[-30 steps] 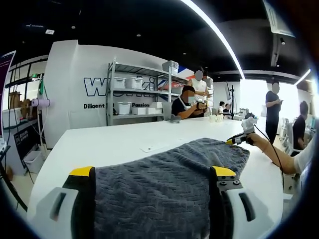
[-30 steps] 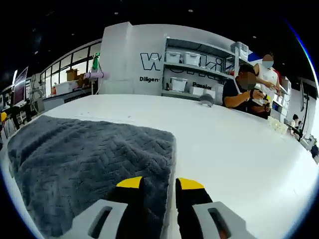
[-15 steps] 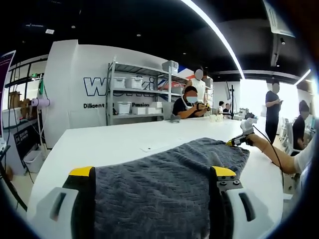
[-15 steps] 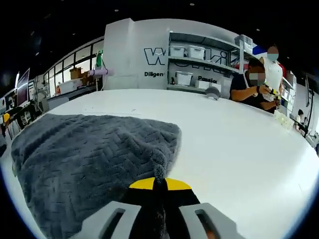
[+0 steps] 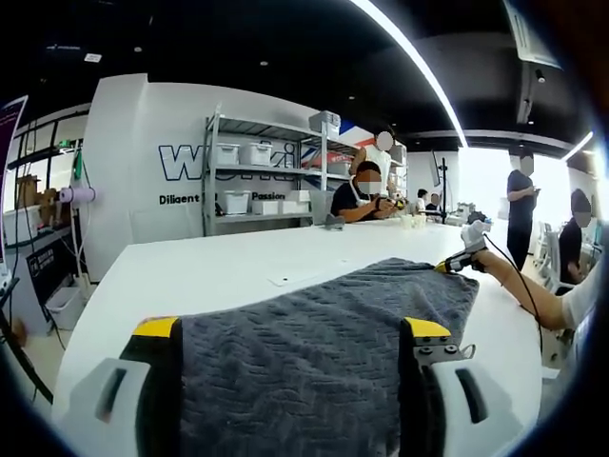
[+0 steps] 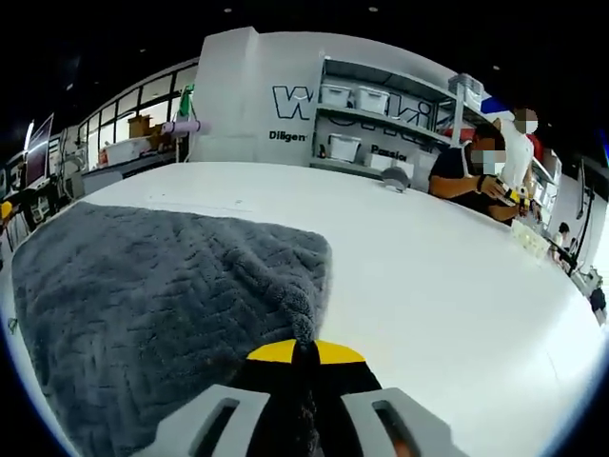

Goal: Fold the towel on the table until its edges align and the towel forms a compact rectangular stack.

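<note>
Between the wide-spread jaws of the left gripper [image 5: 290,328] lies the grey towel [image 5: 324,333], spread flat on the white surface [image 5: 219,271]; those jaws straddle its near edge without pinching it. Ahead of the right gripper [image 6: 304,350], its jaws are closed on a towel corner, a small tuft rising from them, probably so that corner can be lifted and carried over for a fold.

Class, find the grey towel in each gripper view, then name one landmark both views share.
Left gripper view: towel lies centre-bottom, between the left gripper's open jaws.
Right gripper view: towel covers lower left, its edge pinched by the right gripper.
Shared landmark: shelving rack.
</note>
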A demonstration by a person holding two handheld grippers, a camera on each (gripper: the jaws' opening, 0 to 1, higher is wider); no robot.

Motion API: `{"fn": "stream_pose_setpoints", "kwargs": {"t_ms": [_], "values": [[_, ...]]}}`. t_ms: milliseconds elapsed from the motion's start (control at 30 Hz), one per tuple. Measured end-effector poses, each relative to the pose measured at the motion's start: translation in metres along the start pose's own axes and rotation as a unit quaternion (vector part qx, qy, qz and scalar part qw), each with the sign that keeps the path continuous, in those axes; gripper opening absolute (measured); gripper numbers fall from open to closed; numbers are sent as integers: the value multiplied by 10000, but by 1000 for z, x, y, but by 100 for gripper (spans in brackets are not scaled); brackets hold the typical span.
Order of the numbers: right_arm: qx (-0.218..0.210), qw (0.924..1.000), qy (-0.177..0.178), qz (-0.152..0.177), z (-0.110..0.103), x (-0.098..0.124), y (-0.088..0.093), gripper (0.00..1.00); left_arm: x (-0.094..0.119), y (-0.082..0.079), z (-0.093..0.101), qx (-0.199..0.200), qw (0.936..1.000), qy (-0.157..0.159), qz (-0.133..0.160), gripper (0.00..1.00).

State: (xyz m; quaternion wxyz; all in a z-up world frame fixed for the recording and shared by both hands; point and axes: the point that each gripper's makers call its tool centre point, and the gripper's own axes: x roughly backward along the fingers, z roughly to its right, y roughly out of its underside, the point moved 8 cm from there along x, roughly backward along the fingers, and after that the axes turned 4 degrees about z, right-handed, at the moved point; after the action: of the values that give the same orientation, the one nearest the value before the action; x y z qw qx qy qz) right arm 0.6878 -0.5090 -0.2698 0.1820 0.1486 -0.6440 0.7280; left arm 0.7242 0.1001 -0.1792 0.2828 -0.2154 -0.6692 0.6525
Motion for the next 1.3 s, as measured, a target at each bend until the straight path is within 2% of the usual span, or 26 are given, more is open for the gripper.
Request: {"fn": "stream_pose_setpoints", "kwargs": {"t_ms": [200, 400, 633, 767, 967, 1033, 1133, 1200, 1300], "values": [[144, 9999, 80, -11, 10, 0, 1, 6, 0, 1, -1, -6, 10000, -10, -41, 99], [479, 9986, 228, 9, 21, -4, 1, 6, -1, 3, -5, 12, 9999, -49, -89, 99], [514, 9982, 297, 104, 27, -3, 2, 11, -1, 5, -7, 30, 9998, -86, -149, 98], [421, 9978, 494, 127, 32, 1, 1, 28, 0, 4, -10, 32, 9998, -115, -137, 98], [288, 9978, 581, 118, 33, 14, -4, 52, 4, 3, -16, 50, 9997, -229, -92, 98], [291, 9984, 455, 183, 28, 19, -9, 59, 5, 3, -19, 72, 9995, -282, -79, 98], [498, 9985, 227, 96, 16, 24, -11, 70, 5, 4, -24, 92, 9993, -357, -90, 98], [582, 9982, 165, 13, 9, 27, -12, 74, 4, 6, -27, 102, 9991, -391, -124, 99], [615, 9980, -115, -80, -4, 28, -13, 85, 5, 6, -29, 113, 9991, -366, -167, 99]]}}
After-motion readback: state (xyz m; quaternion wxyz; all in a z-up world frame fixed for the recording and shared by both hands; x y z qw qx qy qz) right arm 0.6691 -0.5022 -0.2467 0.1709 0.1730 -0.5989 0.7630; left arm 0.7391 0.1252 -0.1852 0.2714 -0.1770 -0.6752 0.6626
